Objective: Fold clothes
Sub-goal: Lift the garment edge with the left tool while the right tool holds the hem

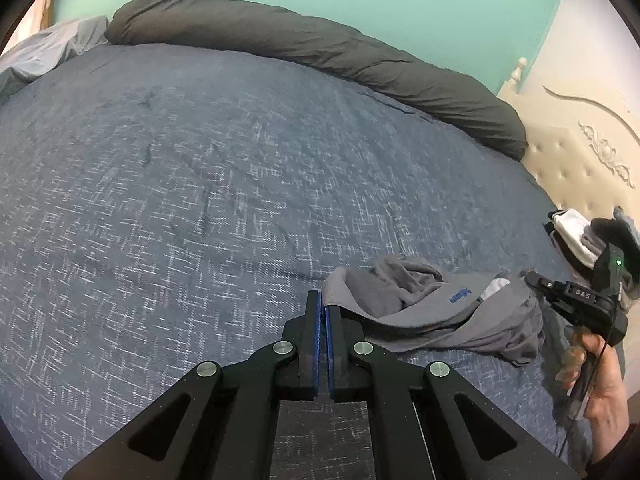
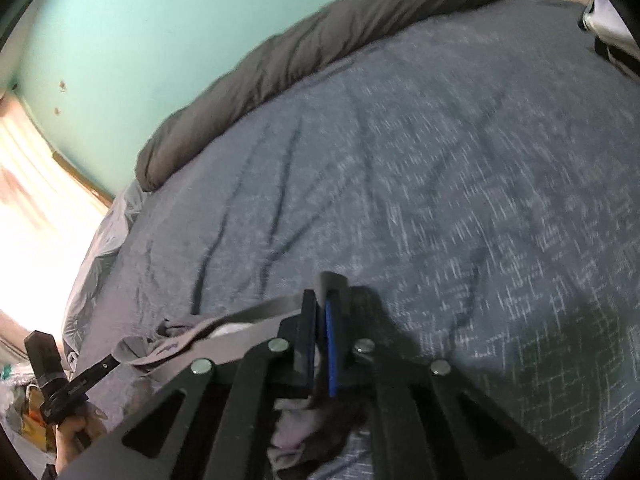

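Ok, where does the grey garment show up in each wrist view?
Left wrist: grey garment at lower right, stretched from the left gripper toward the right gripper.
Right wrist: garment at lower left and center, pinched in the right gripper.
Shared landmark: dark rolled duvet along the green wall.

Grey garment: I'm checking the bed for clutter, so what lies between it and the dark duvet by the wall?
Only bare blue bedspread lies between the grey garment and the dark duvet, clearest in the left wrist view.
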Demonstrator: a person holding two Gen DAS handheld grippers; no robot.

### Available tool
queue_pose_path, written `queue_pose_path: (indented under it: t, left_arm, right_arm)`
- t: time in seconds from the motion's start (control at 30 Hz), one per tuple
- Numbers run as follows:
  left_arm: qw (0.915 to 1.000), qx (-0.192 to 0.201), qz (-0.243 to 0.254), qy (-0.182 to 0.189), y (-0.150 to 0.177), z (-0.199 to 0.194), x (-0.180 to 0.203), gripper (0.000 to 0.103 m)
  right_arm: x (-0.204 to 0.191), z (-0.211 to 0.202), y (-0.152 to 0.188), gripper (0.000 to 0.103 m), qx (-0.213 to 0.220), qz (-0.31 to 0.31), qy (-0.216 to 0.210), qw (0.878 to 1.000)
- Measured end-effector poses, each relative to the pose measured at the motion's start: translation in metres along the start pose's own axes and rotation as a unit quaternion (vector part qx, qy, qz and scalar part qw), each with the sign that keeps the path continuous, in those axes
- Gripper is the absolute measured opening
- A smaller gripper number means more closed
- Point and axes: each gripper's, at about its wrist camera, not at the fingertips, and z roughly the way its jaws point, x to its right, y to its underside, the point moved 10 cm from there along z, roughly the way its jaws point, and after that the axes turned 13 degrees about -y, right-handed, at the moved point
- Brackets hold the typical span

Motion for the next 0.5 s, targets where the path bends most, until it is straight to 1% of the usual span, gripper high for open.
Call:
queue_pose_path:
  t: [0.1, 0.23, 0.3, 0.4, 0.5]
  left_arm:
    - [1.0, 0.005, -0.004, 0.003, -0.004, -0.005, -0.003, 0.002]
    - [0.9997, 0.021, -0.004, 0.009, -0.013, -0.018, 0.001, 0.002]
    - [0.9993, 0.035, -0.003, 0.015, -0.02, -0.032, 0.003, 0.002]
    - [0.9983, 0.056, 0.006, 0.011, -0.027, -0.054, 0.005, 0.002]
    - [0.9979, 0.063, -0.004, 0.015, -0.033, -0.075, 0.002, 0.002]
  right_arm:
    - [-0.018, -0.01, -0.011, 0.003, 0.024, -0.017, -0.015, 0.999]
    - [-0.044, -0.028, -0.019, 0.003, 0.042, -0.047, -0.03, 0.998]
    - [-0.058, -0.04, -0.021, 0.003, 0.048, -0.062, -0.037, 0.996]
    - [-0.081, -0.059, -0.022, 0.003, 0.059, -0.085, -0.049, 0.993]
    - [-0.103, -0.08, -0.022, 0.003, 0.072, -0.096, -0.057, 0.991]
